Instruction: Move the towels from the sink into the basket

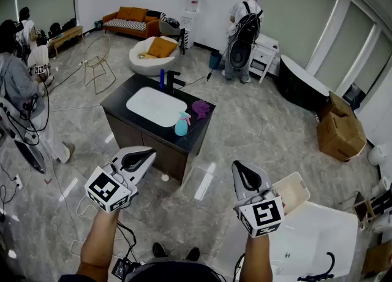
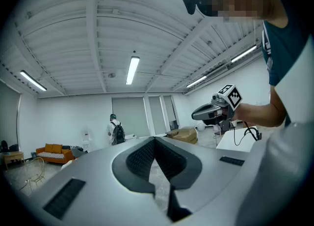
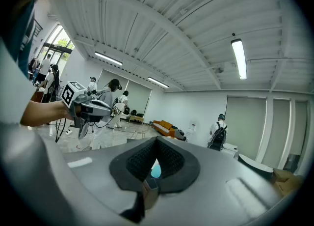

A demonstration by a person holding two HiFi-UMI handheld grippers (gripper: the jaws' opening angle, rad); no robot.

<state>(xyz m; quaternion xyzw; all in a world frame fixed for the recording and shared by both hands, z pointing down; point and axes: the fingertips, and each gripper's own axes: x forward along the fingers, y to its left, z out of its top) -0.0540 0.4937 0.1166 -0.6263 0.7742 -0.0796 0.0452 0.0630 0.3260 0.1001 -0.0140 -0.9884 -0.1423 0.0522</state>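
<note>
A dark vanity (image 1: 184, 141) stands in the middle of the room with a white sink (image 1: 155, 106) set in its top. The basin shows plain white inside. A purple towel (image 1: 201, 109) lies bunched on the counter to the sink's right, behind a blue spray bottle (image 1: 182, 124). A cream basket (image 1: 293, 191) sits on the floor by my right gripper (image 1: 241, 168). My left gripper (image 1: 147, 152) hangs in front of the vanity. Both point level with jaws together and nothing between them. The right gripper view shows the bottle (image 3: 155, 169) through its jaw gap.
A black faucet (image 1: 171, 80) stands behind the sink. A white bathtub (image 1: 315, 238) fills the lower right. Cardboard boxes (image 1: 339, 130) sit at the right, a person with a backpack (image 1: 242, 32) at the back, seated people (image 1: 18, 84) and cables on the left.
</note>
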